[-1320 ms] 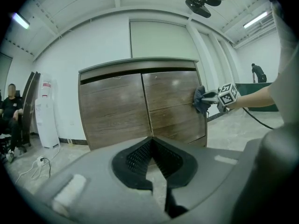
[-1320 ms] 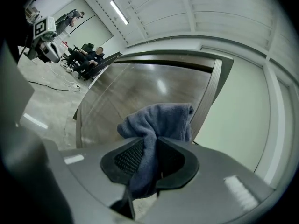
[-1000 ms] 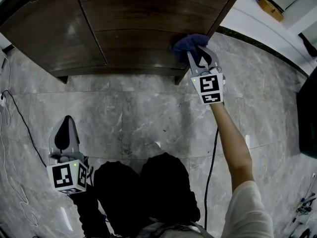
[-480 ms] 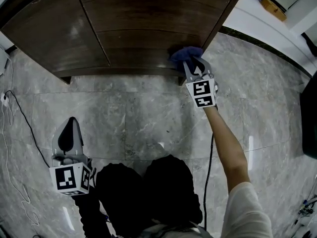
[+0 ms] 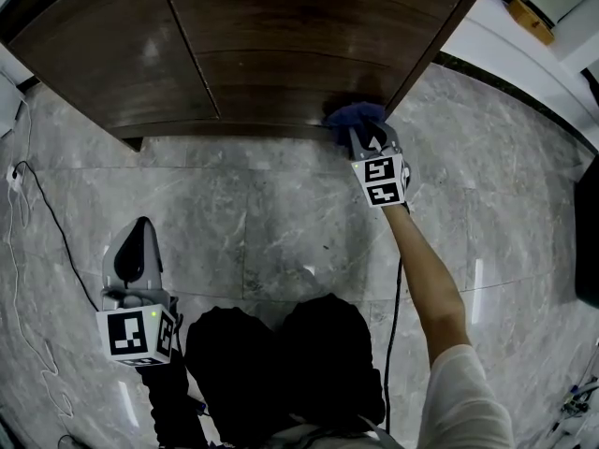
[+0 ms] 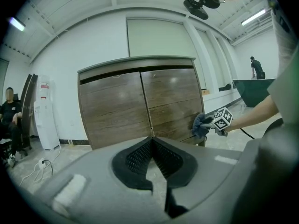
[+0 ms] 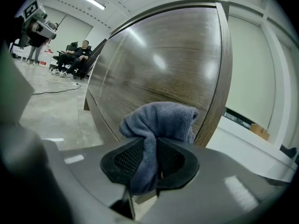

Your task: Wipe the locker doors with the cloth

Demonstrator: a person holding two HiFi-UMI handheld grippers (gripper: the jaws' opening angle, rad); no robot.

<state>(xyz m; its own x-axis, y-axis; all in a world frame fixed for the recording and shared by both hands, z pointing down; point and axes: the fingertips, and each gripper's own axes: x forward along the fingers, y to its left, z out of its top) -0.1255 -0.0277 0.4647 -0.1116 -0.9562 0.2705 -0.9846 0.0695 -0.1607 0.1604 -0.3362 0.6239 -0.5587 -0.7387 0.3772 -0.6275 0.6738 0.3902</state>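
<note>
- We judge the cloth (image 7: 159, 120) soft, light and limp. A pinch on a bunched fold suits it, as the right gripper (image 7: 149, 160) has it.
- In the head view it sits right of centre, against the door (image 5: 299, 54) near its lower right corner.
- The left gripper (image 5: 138, 237), lower left, is pressed together, empty.
- Since a second ago the cloth has slid down to the door's bottom edge.

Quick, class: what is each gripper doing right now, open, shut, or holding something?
Left gripper: shut, holding nothing.
Right gripper: shut on the blue cloth, at the locker door.
</note>
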